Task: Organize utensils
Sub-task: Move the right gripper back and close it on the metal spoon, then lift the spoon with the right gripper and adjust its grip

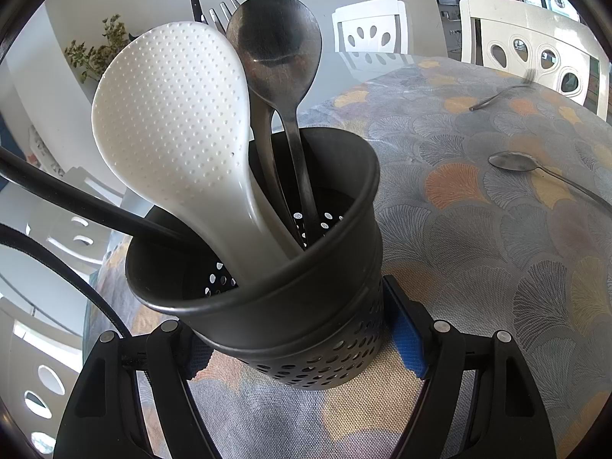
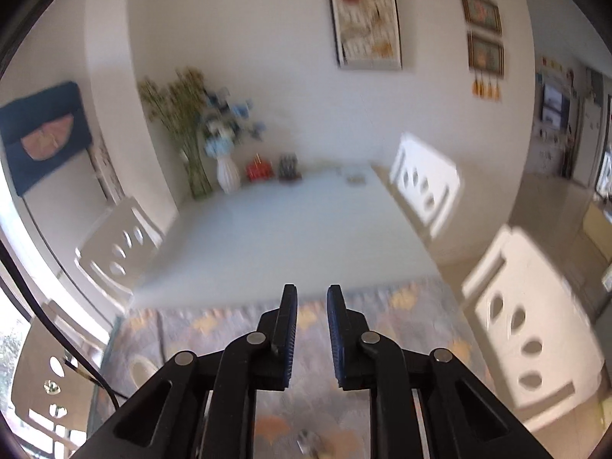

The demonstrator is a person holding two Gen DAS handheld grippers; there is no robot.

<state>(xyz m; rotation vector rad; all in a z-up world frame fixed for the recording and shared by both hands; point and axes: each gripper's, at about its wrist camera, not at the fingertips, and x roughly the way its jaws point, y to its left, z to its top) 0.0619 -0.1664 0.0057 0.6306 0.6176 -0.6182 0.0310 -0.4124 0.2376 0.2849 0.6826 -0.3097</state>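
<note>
So, left wrist view first. The black perforated holder (image 1: 267,287) is clamped at its lower wall between the fingers (image 1: 409,348) of the left gripper (image 1: 302,348), blue pads pressed against both sides, so it's being steadied on the patterned surface (image 1: 478,248). A good chunk has already been loaded into it: a white dimpled rice paddle (image 1: 172,122), a dark serving spoon (image 1: 279,42), and behind those some fork tines (image 1: 223,13) and a black handle tip (image 1: 194,0) can be made out. Still left out on the surface: a metal spoon (image 1: 516,162) just to the right of the holder, and further back a fork (image 1: 501,95), blurry so hard to be sure of. At least two pieces to go, as far as can be judged.

Right wrist view is badly smeared. The right gripper (image 2: 311,329) is seen above the surface, its fingers (image 2: 287,329) drawn close with a narrow gap and nothing between them. Nothing is being carried, so the next pickup hasn't been made yet. Something small and shiny (image 2: 310,441) is glimpsed at the bottom edge, but what it is can't be told.
</note>
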